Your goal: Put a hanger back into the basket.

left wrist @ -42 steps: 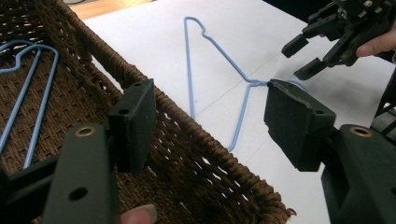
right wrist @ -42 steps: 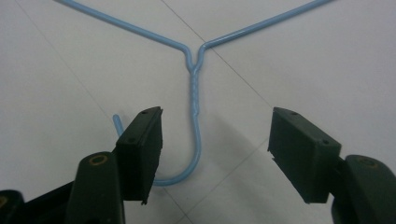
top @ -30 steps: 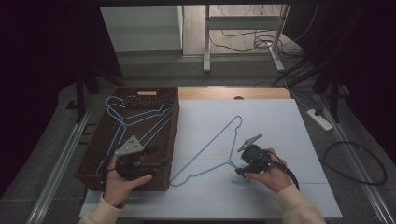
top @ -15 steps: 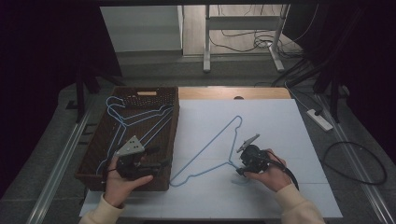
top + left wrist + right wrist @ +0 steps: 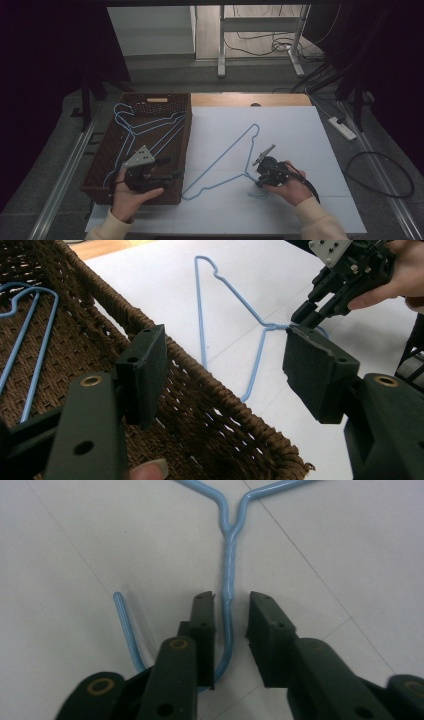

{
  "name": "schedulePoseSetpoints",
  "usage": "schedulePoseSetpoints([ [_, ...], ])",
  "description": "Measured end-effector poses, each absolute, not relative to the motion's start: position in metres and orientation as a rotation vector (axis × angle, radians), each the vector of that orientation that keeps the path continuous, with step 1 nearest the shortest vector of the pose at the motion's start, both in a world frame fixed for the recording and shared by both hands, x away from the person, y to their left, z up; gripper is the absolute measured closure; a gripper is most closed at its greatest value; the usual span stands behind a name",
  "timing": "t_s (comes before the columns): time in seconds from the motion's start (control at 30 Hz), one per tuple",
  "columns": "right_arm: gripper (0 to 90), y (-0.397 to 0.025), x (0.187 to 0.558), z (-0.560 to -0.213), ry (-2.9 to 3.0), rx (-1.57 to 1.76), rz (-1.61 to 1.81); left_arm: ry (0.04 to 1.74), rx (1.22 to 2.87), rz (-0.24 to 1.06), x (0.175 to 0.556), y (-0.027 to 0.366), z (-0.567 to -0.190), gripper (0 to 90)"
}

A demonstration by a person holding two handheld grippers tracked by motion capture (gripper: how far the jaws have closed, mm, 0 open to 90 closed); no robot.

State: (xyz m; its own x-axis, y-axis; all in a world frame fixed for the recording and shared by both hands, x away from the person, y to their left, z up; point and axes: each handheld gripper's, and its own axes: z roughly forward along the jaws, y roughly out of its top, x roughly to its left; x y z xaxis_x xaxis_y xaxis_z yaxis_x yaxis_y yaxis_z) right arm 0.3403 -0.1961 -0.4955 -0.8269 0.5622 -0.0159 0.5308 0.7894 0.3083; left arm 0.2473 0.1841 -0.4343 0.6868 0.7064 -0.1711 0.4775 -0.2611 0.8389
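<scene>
A light-blue wire hanger (image 5: 218, 160) lies flat on the white table sheet (image 5: 300, 135), hook toward the person. My right gripper (image 5: 256, 179) is at that hook. In the right gripper view the hanger (image 5: 230, 555) runs its hook shank between the jaws of my right gripper (image 5: 231, 602), which stand narrowly open around it; the left jaw is close to the wire, the right one apart. My left gripper (image 5: 172, 168) hovers wide open over the near right rim of the brown wicker basket (image 5: 187, 135). In the left gripper view that gripper (image 5: 225, 360) holds nothing, and the right gripper (image 5: 307, 317) shows beyond it.
More blue hangers (image 5: 135, 127) lie inside the basket, seen also in the left gripper view as hangers (image 5: 35, 295) behind the woven rim (image 5: 210, 375). A power strip (image 5: 342, 127) and cables lie on the floor to the right.
</scene>
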Motion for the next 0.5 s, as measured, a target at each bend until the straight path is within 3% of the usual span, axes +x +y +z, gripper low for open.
schedulePoseSetpoints([
  [0.17, 85.0, -0.1919, 0.3422, -0.4947, 2.902, 0.847, 0.408, 0.921, 1.919, 0.293, 0.2473, 0.1834, -0.4345, 34.9],
  [0.5, 87.8, -0.1955, 0.3429, -0.4908, 2.905, 0.912, 0.436, 0.921, 1.919, 0.295, 0.2471, 0.1841, -0.4342, 34.8],
])
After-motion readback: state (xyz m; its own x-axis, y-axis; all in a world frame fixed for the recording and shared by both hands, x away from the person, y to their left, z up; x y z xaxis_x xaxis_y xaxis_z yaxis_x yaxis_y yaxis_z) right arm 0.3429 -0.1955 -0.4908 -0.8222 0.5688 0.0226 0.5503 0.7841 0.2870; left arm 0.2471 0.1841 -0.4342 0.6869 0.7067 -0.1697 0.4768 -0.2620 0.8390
